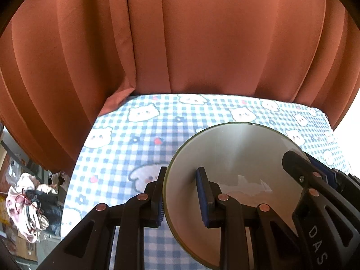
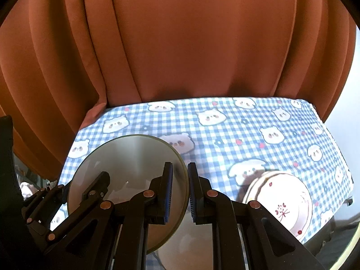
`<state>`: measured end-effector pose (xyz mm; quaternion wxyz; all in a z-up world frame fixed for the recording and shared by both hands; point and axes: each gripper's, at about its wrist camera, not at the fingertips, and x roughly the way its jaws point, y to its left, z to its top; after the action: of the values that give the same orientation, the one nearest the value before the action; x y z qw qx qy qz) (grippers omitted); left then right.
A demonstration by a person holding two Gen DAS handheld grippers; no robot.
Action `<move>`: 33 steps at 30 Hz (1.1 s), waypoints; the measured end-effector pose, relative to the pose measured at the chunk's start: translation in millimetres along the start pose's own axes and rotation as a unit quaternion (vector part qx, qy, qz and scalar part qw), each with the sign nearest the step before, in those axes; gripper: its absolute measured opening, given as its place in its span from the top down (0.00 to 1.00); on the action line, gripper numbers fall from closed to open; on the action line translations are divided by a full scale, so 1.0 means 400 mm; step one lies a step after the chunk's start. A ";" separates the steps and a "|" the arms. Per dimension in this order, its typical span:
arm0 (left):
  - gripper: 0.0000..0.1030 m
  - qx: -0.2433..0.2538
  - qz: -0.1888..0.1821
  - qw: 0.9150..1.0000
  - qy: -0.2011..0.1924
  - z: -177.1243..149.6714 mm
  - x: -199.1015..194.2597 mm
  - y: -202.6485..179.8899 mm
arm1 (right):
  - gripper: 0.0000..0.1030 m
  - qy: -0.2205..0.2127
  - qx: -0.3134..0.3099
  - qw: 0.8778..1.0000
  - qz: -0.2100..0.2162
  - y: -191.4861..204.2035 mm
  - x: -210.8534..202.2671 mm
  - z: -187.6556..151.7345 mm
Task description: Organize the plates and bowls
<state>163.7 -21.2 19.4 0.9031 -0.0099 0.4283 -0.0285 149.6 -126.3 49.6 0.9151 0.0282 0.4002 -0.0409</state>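
Plate (image 1: 236, 153) empty, between both tongs

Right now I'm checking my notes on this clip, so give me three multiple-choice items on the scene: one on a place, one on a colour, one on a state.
1. Where is the flowered white plate?
A. on the checked tablecloth, to the right of the grey plate
B. stacked on the grey plate
C. on the floor

2. What colour is the curtain behind the table?
A. green
B. rust orange
C. white

3. How is the grey plate held?
A. lying free
B. one claw only
C. left claw and right claw each shut on its rim, on opposite sides

Answers: 1 A, it lies on the cloth apart from the grey plate; 2 B, orange folds fill the background; 3 C, both views show fingers either side of the rim.
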 end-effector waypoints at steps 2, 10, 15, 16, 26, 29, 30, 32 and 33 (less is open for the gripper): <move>0.78 -0.001 0.003 1.000 0.006 -0.017 -0.003 -0.018 | 0.84 0.006 0.000 1.000 0.003 -0.023 -0.001 -0.015; 0.77 -0.006 0.021 1.000 0.020 -0.094 0.009 -0.084 | 0.84 0.024 -0.016 0.999 0.020 -0.097 0.001 -0.082; 0.77 -0.009 0.034 0.999 0.033 -0.144 0.024 -0.116 | 0.84 0.041 -0.028 0.998 0.033 -0.138 0.021 -0.127; 0.77 -0.012 0.035 0.999 0.037 -0.152 0.029 -0.122 | 0.84 0.045 -0.030 0.998 0.036 -0.145 0.026 -0.135; 0.77 -0.022 0.053 0.997 0.060 -0.214 0.054 -0.171 | 0.84 0.074 -0.053 0.994 0.055 -0.198 0.066 -0.186; 0.77 -0.027 0.059 0.996 0.068 -0.226 0.064 -0.175 | 0.84 0.084 -0.056 0.993 0.060 -0.207 0.081 -0.196; 0.77 -0.028 0.062 0.995 0.070 -0.229 0.067 -0.177 | 0.84 0.087 -0.058 0.993 0.062 -0.208 0.086 -0.199; 0.77 -0.030 0.066 0.995 0.071 -0.233 0.068 -0.179 | 0.84 0.091 -0.062 0.992 0.065 -0.209 0.094 -0.205; 0.77 -0.031 0.069 0.995 0.071 -0.234 0.069 -0.180 | 0.84 0.089 -0.065 0.992 0.066 -0.209 0.096 -0.206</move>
<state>105.5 -94.1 -58.0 0.8696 -0.0062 0.4915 0.0470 107.2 -204.5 -36.0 0.8762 -0.0016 0.4795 0.0484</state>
